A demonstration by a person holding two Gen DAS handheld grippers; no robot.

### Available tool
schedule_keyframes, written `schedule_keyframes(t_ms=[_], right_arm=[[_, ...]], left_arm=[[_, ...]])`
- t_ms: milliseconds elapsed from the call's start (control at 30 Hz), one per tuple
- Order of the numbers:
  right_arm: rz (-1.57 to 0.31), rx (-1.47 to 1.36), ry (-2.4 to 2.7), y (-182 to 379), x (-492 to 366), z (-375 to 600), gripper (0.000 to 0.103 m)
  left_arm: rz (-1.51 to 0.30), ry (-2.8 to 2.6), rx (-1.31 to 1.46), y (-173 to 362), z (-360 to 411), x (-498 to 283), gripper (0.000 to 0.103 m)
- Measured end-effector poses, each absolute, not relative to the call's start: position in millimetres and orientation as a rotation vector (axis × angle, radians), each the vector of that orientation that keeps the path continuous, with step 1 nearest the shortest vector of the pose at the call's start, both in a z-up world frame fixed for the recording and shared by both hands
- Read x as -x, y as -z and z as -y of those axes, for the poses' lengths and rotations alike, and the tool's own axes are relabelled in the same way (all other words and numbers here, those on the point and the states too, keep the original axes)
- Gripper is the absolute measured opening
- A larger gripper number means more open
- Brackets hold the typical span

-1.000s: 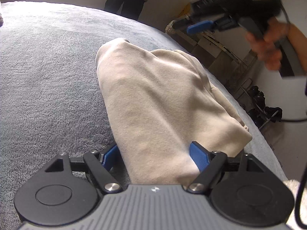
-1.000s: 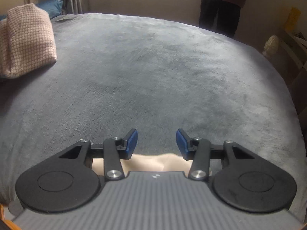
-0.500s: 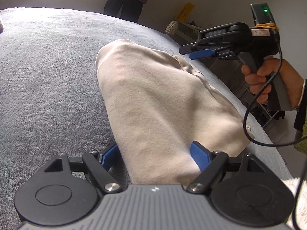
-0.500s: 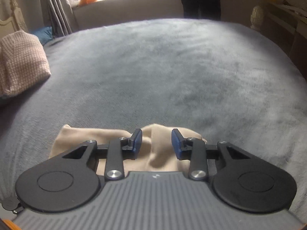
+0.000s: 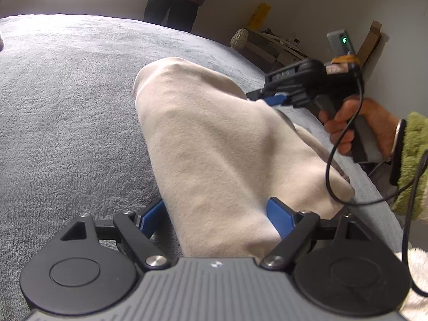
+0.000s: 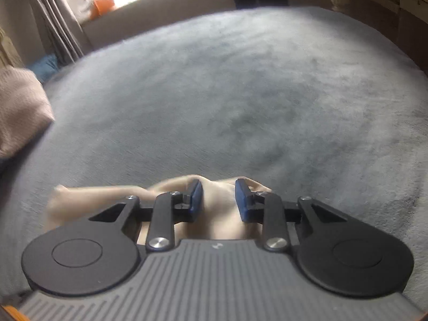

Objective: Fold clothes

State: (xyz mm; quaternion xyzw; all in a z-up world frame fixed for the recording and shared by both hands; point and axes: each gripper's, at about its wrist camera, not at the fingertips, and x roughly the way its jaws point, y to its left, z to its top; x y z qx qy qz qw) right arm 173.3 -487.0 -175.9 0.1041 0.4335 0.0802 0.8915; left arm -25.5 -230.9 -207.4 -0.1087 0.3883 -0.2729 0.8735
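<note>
A cream garment [image 5: 214, 147] lies in a long bundle on the grey blanket [image 5: 67, 107]. Its near end runs between the blue pads of my left gripper [image 5: 215, 218], which stands wide open around it; I see no clear pinch. My right gripper [image 5: 270, 99], held by a hand [image 5: 347, 123], is down at the garment's far right edge. In the right wrist view the right gripper [image 6: 219, 198] has a hump of the cream garment [image 6: 219, 208] between its pads. Its jaws are closing, with a gap still between the pads.
The grey blanket [image 6: 240, 93] stretches far ahead. A pink knitted bundle [image 6: 18, 112] sits at its left edge. A person [image 5: 174, 0] stands beyond the far side. Wooden furniture [image 5: 267, 45] lines the right wall. White fluffy cloth [image 5: 412, 267] lies at the near right.
The right gripper came down from above the bed to the garment's far right edge, rolled, and its jaws narrowed around the cloth. The left gripper stayed where it was.
</note>
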Motion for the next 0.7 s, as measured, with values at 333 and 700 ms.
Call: schedule_keyframes(t_ms=[333, 700], right_arm=[[-0.750, 0.037, -0.405, 92.1, -93.9, 468.4, 0.028], [-0.908, 0.100, -0.411, 149.0, -48.8, 473.7, 0.033]], left_arm=[[-0.832, 0.566, 0.222, 199.6, 227.6, 18.8, 0.085], [-0.923, 0.570, 0.238, 184.6, 221.8, 0.6, 0.084]])
